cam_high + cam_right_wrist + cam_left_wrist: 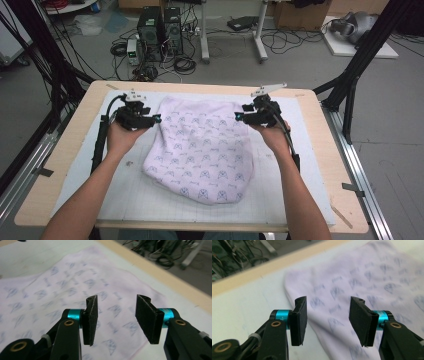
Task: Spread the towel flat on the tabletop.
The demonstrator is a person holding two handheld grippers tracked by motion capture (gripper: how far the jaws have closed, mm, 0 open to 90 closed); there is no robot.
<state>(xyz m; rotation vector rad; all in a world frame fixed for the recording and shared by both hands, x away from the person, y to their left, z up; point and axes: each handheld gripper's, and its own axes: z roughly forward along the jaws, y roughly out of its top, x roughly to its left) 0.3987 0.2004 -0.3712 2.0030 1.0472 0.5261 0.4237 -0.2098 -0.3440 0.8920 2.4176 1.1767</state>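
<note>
A pale pink cloth [202,147] printed with small blue figures lies folded on the white mat [125,195]. My left gripper [158,119] hovers at the cloth's left edge, its jaws apart with nothing between them. In the left gripper view the cloth [367,282] lies below the open left gripper [328,320]. My right gripper [237,116] hangs at the cloth's upper right edge, also open and empty. The right gripper view shows the cloth [62,290] beneath the right gripper [116,320], which is lifted off it.
The mat lies on a light wooden table [65,150]. Black frame posts [360,55] rise at both far corners. Beyond the table, on the floor, stand computer towers [160,30] and tangled cables.
</note>
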